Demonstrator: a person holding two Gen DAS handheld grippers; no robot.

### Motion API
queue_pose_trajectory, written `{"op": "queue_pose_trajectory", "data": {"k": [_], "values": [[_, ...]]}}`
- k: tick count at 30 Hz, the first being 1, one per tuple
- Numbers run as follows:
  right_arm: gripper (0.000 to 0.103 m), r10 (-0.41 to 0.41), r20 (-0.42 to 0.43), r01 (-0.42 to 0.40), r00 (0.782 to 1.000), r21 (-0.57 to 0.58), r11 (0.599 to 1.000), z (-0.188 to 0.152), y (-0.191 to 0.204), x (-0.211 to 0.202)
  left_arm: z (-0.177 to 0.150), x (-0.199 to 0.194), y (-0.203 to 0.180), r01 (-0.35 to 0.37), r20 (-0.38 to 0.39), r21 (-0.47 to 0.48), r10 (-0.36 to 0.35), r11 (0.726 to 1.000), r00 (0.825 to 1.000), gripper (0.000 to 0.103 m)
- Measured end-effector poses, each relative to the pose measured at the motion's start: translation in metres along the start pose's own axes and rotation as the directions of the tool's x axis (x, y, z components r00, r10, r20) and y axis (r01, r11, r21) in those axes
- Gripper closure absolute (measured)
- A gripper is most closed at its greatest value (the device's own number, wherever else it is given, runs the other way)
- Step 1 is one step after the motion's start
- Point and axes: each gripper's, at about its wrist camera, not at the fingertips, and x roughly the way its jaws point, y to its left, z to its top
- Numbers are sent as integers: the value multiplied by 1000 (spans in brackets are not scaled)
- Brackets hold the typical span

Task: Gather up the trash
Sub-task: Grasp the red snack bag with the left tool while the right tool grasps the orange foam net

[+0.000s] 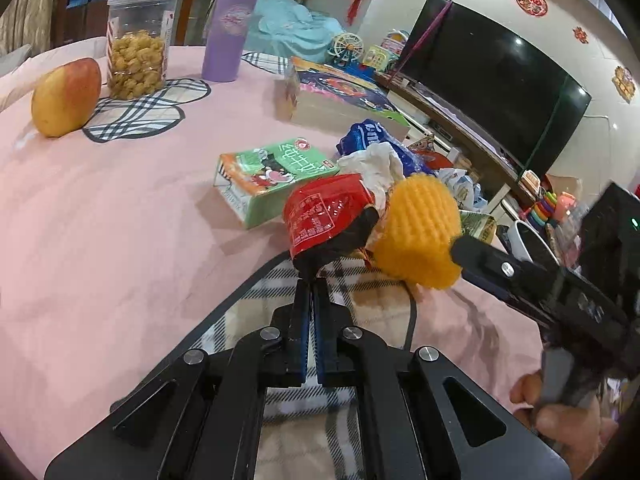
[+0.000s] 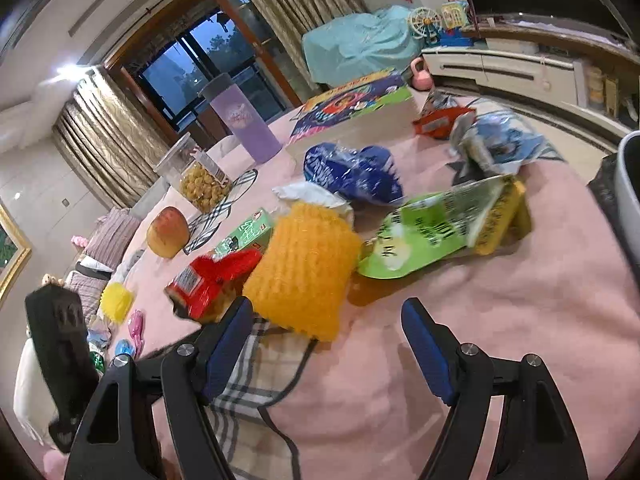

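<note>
Two grippers work over a pink tablecloth (image 1: 100,220) strewn with trash. Nearest in the left wrist view, the left gripper (image 1: 311,284) has its blue-padded fingers pinched together on the dark lower end of a red wrapper (image 1: 320,216), which stands up from the fingertips. Just beside it to the right sits a yellow foam net (image 1: 416,232), touching the wrapper. The right gripper (image 2: 328,316) is spread wide, its left finger (image 2: 228,344) near the foam net's lower corner and its right one over bare cloth; nothing lies between them.

Behind the wrapper lies a green milk carton (image 1: 268,176) on its side, with a crumpled white tissue (image 1: 376,168) and a blue plastic bag (image 1: 376,136) just past it. In the right wrist view a green snack packet (image 2: 432,232) lies right of the foam net, touching or nearly touching it.

Farther back stand a colourful flat box (image 1: 340,96), a mango (image 1: 66,96), a clear jar of snacks (image 1: 138,44) and a purple tumbler (image 1: 230,28). A television (image 1: 492,80) fills the far wall.
</note>
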Motion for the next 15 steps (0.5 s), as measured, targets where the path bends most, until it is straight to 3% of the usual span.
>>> {"op": "queue_pose_trajectory", "data": {"k": [3, 4, 5, 6, 10, 15], "values": [[28, 19, -11, -19, 1000, 23, 1000, 4, 3, 12, -2, -3, 0, 0, 2, 2, 0, 1000, 1000, 101], [36, 22, -15, -22, 1000, 28, 999, 4, 4, 15, -2, -4, -1, 1, 2, 3, -1, 1000, 1000, 101], [51, 27, -23, -26, 999, 32, 999, 5, 5, 18, -3, -5, -2, 1, 2, 4, -1, 1000, 1000, 102], [56, 31, -35, -30, 999, 34, 999, 5, 6, 21, -4, -7, -3, 3, 2, 5, -3, 1000, 1000, 102], [64, 22, -30, -21, 999, 16, 1000, -1, 10, 13, -7, -11, -9, 17, 7, 19, -17, 1000, 1000, 102], [65, 14, -2, -14, 1000, 28, 1000, -8, 2, -13, -9, -15, -26, 46, 8, 49, -47, 998, 999, 102]]}}
